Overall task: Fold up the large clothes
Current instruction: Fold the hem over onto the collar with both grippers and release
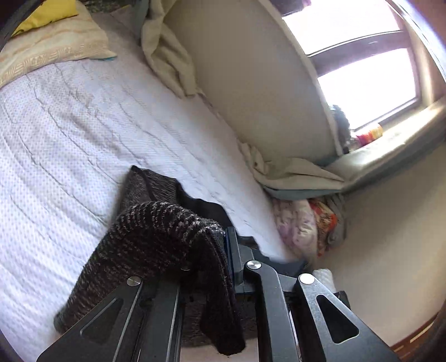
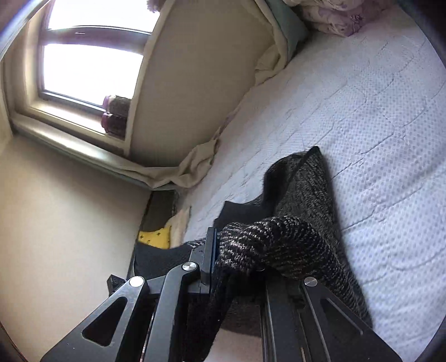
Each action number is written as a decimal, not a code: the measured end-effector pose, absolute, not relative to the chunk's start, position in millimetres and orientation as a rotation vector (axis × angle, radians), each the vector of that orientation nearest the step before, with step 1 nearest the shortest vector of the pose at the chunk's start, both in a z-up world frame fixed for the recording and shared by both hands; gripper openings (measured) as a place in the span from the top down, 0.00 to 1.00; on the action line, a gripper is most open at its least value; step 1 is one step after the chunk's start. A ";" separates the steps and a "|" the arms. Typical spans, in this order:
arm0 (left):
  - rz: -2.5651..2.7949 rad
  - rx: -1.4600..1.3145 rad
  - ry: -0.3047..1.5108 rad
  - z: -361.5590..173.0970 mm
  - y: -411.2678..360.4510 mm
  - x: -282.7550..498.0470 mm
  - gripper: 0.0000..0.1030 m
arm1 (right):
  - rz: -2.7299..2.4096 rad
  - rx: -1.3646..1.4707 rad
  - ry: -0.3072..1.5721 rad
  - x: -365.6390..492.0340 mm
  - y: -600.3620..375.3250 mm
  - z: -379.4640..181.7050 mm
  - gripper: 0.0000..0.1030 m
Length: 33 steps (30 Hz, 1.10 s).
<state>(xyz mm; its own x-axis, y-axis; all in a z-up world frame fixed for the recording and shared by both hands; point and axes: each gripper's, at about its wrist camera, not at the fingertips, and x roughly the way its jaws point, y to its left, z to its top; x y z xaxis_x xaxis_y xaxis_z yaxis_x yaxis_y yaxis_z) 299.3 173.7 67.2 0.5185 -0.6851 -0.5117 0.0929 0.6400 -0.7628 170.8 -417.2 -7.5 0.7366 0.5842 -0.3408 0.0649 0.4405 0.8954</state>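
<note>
One dark knitted garment (image 1: 156,236), black flecked with grey and pale thread, is the only piece of clothing being handled, and both tools have it. The left gripper (image 1: 223,236) is pinched tight on a bunched fold of the knit, which humps over its fingers and hangs down across the linkage; the rest trails back onto the bed. The right gripper (image 2: 220,245) is likewise clamped on a thick roll of the same garment (image 2: 278,239), with the far end lying flat on the mattress behind it. Two grippers, then, and one garment stretched between them and the bed. The surface is a single bed (image 1: 83,133) covered with a white quilted spread in a small dotted pattern, lightly creased. At one end lie two pillows: a cream patterned pillow (image 1: 55,41) and a yellow one (image 1: 47,14) behind it. A cream sheet (image 1: 167,55) is rucked up along the wall side. At the other end sits a bundle of floral bedding (image 1: 301,225) in lilac and orange. The wall (image 1: 251,69) beside the bed is plain beige. One window (image 2: 92,61) glares white, with a deep sill (image 2: 69,139) holding a few small items too blurred to name.
</note>
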 end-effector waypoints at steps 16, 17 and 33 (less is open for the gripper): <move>-0.361 -0.878 1.063 -17.5 174.4 362.9 0.85 | 0.246 1.143 0.836 236.5 -422.7 -79.5 0.88; -0.352 -0.884 1.066 -20.4 175.7 365.1 0.76 | 0.238 1.148 0.838 238.2 -424.1 -81.5 0.86; -0.307 -0.632 0.985 17.3 174.6 326.3 0.40 | 0.072 0.932 0.842 224.1 -439.6 -56.1 0.61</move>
<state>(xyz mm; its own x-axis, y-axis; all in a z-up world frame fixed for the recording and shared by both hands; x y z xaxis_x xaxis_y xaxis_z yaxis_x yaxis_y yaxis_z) 326.3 174.6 17.3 0.5295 -0.5128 -0.6757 -0.0377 0.7815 -0.6227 224.1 -439.6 -56.1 0.6873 0.3980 -0.6077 0.2886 0.6181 0.7312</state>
